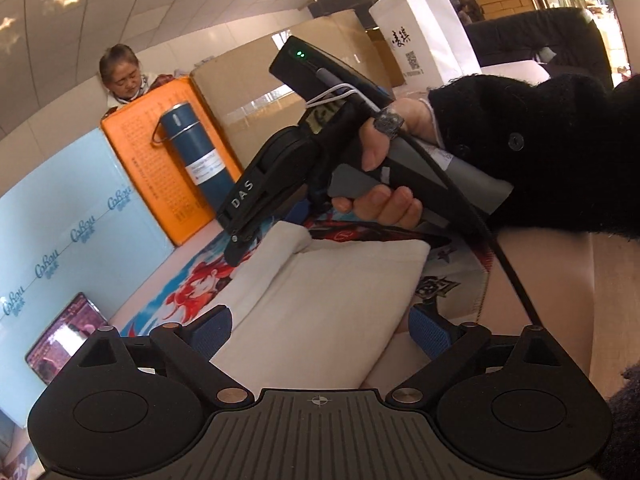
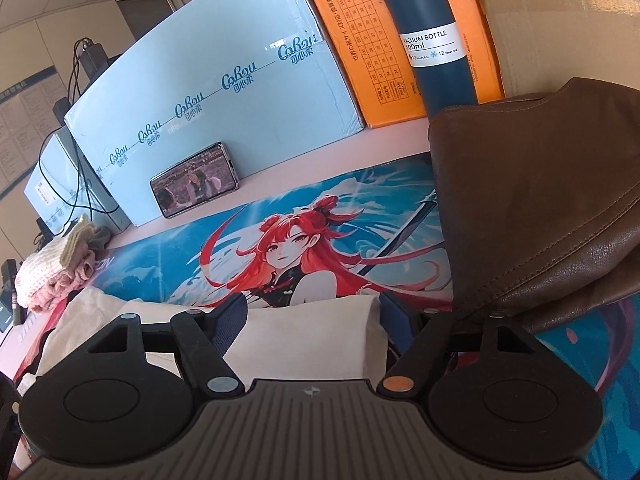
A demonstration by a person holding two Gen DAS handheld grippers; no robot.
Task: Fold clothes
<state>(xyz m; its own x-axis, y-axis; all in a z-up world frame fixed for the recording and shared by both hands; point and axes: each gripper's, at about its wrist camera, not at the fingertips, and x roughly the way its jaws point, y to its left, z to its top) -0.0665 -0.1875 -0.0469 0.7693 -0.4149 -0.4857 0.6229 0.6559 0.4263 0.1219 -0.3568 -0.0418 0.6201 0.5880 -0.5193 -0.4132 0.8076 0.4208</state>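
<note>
Both claws gape wide: the left claw (image 1: 320, 330) and the right claw (image 2: 314, 320) each straddle the folded white cloth (image 1: 332, 292) on the desk mat (image 2: 224, 240). At one o'clock, a brown leather jacket (image 2: 536, 200); at twelve, a blue bottle (image 2: 432, 40) before an orange box (image 2: 352, 52).

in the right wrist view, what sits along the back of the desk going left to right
pile of knitted clothes → phone leaning on the light blue box → orange box → blue vacuum bottle → brown leather garment
</note>
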